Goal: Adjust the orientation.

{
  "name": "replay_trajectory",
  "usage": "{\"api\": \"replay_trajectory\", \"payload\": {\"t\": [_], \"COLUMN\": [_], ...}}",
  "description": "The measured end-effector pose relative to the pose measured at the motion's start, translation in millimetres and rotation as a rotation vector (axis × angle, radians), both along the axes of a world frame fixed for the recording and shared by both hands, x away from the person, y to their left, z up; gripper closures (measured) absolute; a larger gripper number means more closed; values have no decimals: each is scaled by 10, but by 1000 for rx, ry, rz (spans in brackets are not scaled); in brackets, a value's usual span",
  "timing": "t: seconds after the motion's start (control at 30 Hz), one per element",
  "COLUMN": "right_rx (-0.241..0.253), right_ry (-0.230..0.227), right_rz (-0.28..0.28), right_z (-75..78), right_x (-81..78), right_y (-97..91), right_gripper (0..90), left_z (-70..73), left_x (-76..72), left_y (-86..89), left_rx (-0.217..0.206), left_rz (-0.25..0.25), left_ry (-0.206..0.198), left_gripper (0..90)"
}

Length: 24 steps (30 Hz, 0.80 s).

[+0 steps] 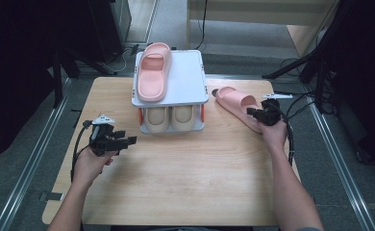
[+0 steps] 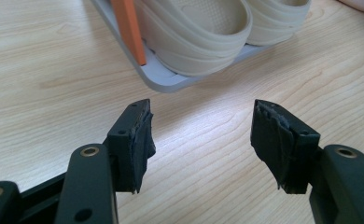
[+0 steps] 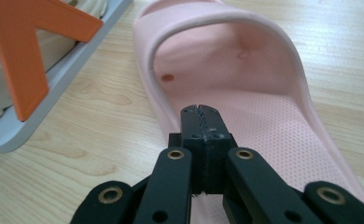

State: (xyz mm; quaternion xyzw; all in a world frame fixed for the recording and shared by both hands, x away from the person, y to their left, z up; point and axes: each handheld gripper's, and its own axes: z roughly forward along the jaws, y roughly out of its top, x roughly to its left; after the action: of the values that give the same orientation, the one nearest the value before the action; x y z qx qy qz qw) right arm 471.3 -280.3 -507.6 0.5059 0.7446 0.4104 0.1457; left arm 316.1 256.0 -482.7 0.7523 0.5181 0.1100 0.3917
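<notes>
Right gripper [image 3: 202,109]: jaws fully closed, pad on pad, nothing between them. Its tip sits over the footbed of the pink slipper [image 3: 245,93] lying on the table [image 1: 185,183]; strap arches just ahead of the tip. Can't tell if the tip touches the sole. Shoe rack [image 1: 176,98] lies off to that gripper's left, orange brace visible.

Left gripper [image 2: 203,140]: jaws wide apart, empty, above bare tabletop. Rack's bottom tray with beige slippers [image 2: 194,32] is just ahead. Second pink slipper [image 1: 153,72] lies on the rack top.
</notes>
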Motion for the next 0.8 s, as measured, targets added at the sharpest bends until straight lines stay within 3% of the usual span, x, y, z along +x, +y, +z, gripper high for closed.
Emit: {"api": "replay_trajectory", "payload": {"t": [0.17, 0.27, 0.4, 0.53, 0.8], "right_rx": [-7, -48, -44, -44, -45], "right_ry": [21, 27, 35, 41, 45], "right_rz": [-2, 1, 9, 20, 43], "right_z": [-34, -45, -52, -48, -44], "right_x": [65, 88, 102, 98, 86], "right_y": [30, 87, 121, 157, 258], "right_gripper": [900, 900, 900, 897, 893], "left_z": [-20, -28, -32, -29, -31], "left_x": [-40, -63, -78, -68, -66], "left_y": [38, 65, 84, 86, 83], "left_rx": [7, 4, 3, -34, -18], "left_rz": [10, 18, 20, 9, 4], "left_ry": [13, 22, 23, 28, 21], "left_gripper": [365, 359, 358, 358, 359]}}
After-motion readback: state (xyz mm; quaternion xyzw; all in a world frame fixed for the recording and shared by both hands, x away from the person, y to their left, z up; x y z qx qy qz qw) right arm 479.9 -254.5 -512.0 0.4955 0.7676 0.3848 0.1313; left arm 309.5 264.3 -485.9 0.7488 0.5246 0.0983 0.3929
